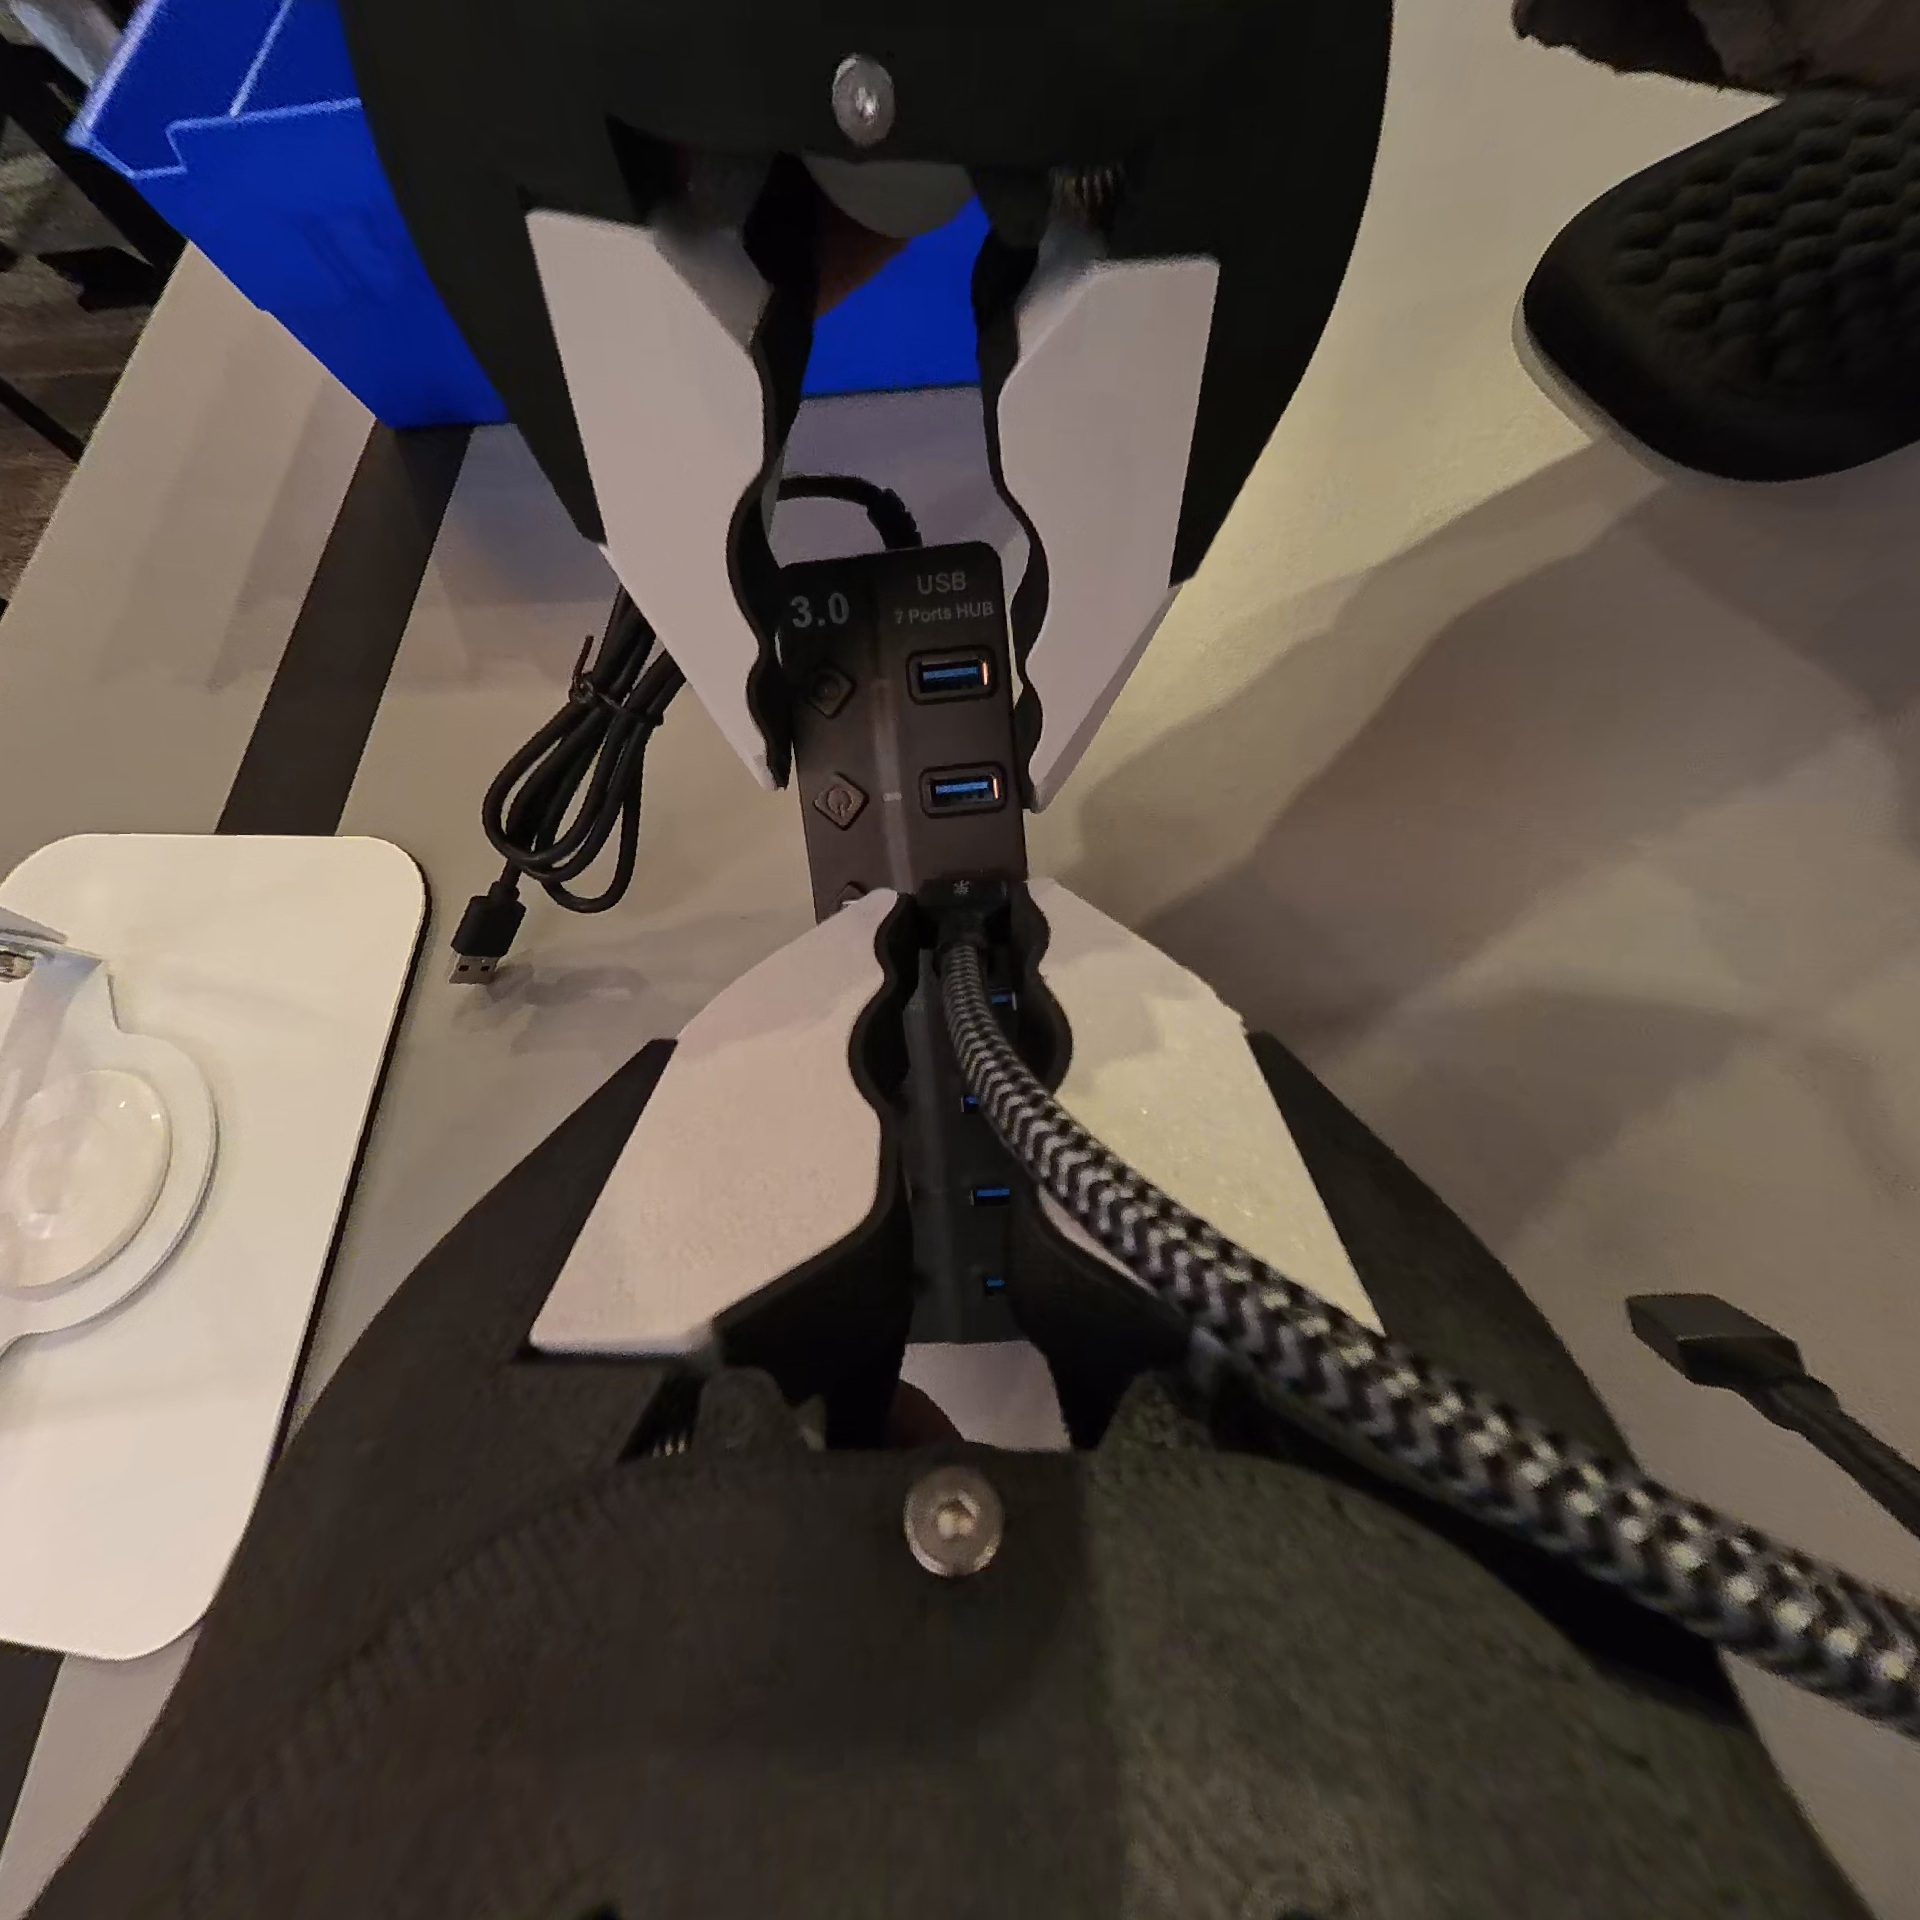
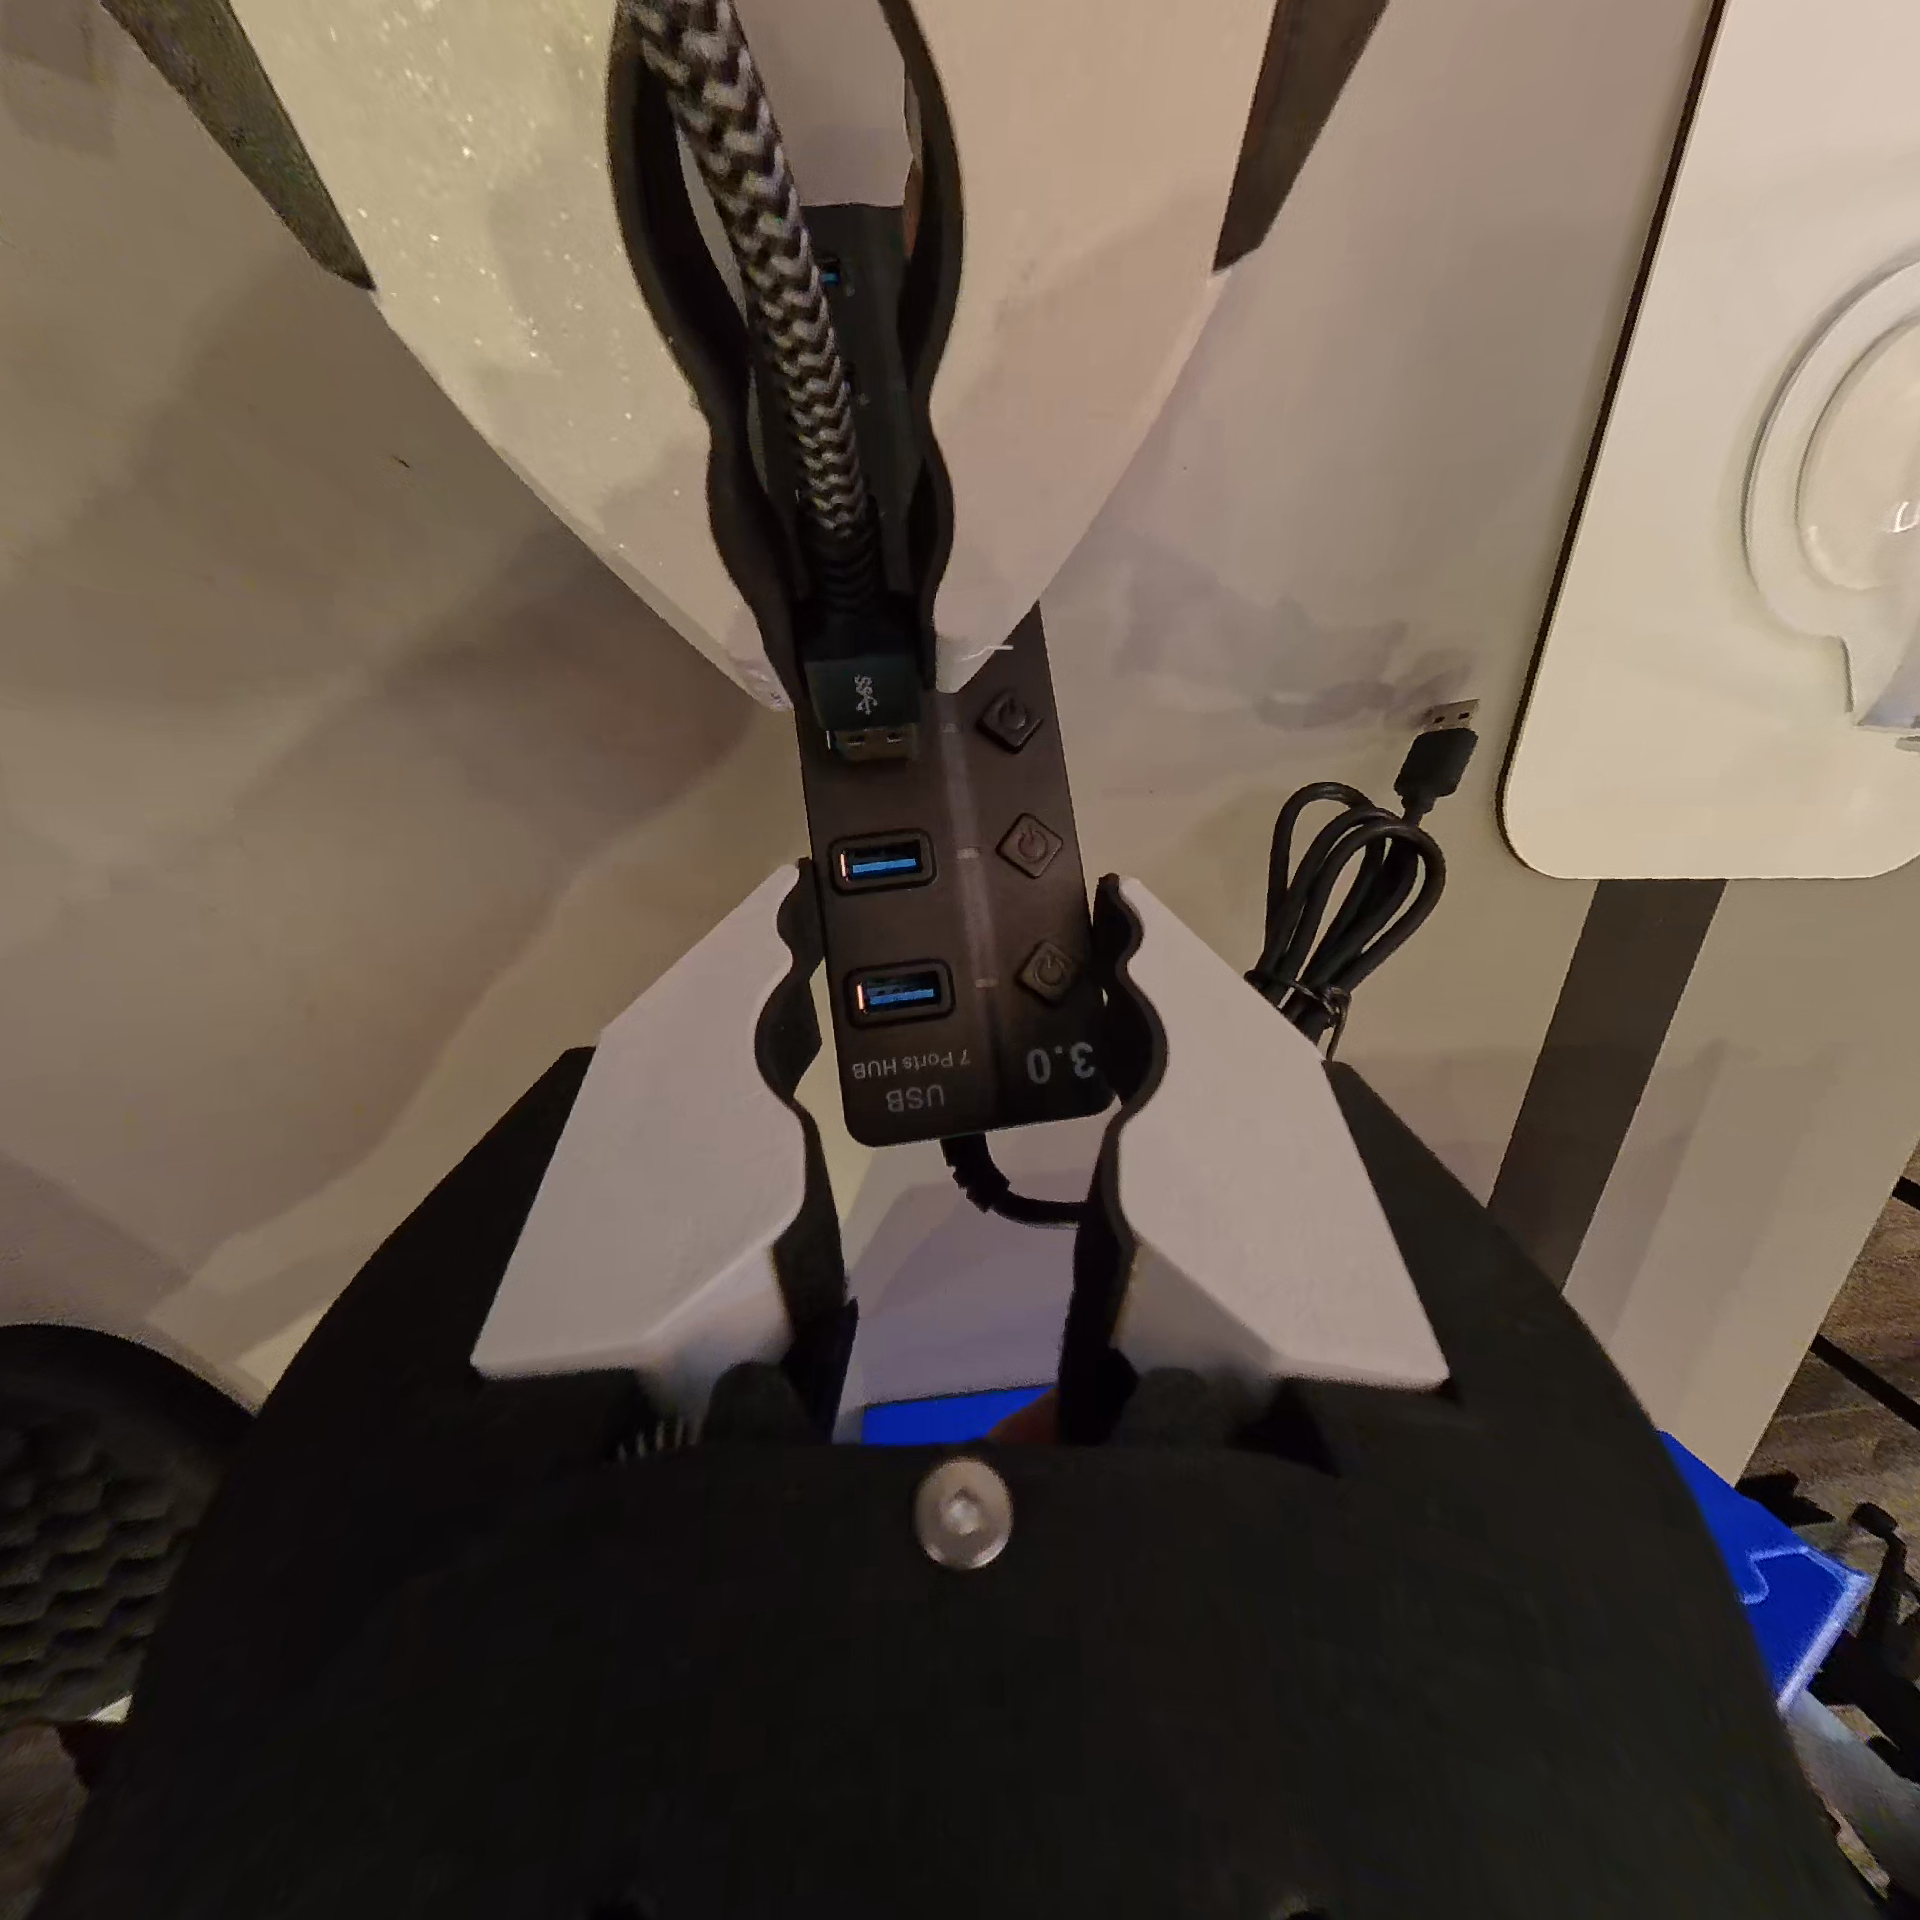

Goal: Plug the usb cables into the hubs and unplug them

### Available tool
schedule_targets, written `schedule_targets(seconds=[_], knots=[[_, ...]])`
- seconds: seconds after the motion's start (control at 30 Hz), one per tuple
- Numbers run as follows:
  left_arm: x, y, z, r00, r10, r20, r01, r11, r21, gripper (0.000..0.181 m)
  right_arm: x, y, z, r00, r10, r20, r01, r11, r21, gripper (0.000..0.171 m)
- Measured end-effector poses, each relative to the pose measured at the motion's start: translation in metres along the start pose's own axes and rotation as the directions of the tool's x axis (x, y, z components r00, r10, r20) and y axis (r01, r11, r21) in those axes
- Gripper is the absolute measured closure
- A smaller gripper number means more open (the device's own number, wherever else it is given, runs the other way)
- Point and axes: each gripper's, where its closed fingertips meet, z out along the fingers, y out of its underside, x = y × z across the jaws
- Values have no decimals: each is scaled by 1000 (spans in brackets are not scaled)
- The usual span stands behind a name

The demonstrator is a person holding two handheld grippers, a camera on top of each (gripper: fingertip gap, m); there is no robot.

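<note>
A black USB hub (image 1: 914,727) with blue ports lies lengthwise on the white table; it also shows in the right wrist view (image 2: 977,810). My right gripper (image 2: 951,883) is shut on the hub's cabled end, one finger on each long side; it shows at the top of the left wrist view (image 1: 906,790). My left gripper (image 1: 961,904) is shut on the plug (image 2: 864,707) of a black-and-white braided cable (image 1: 1143,1226). The plug sits at the hub's third port with part of its metal tip showing. The left gripper hides the hub's far ports.
A coiled black cable (image 1: 582,790) with a loose USB plug lies beside the hub. A white board (image 1: 260,1143) holds a clear plastic piece. A blue bin (image 1: 291,229), a black textured pad (image 1: 1766,291) and another black connector (image 1: 1714,1351) lie around. The gap from one gripper's tips to the other's is roughly 5 cm.
</note>
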Motion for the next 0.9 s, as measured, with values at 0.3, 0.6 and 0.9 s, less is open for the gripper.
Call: schedule_targets(seconds=[0.3,0.6,0.9], knots=[[2,7,4,1000,-13,-1,13,999,-50,164,0,-1,0,1000,-4,-4,4,1000,-2,121],[3,6,9,1000,-18,2,18,1000,-20,164,0,3,2,1000,-6,-14,6,1000,-9,121],[4,2,9,1000,1,15,-1,1000,13,163,0,0,-2,1000,-5,-19,5,1000,15,122]])
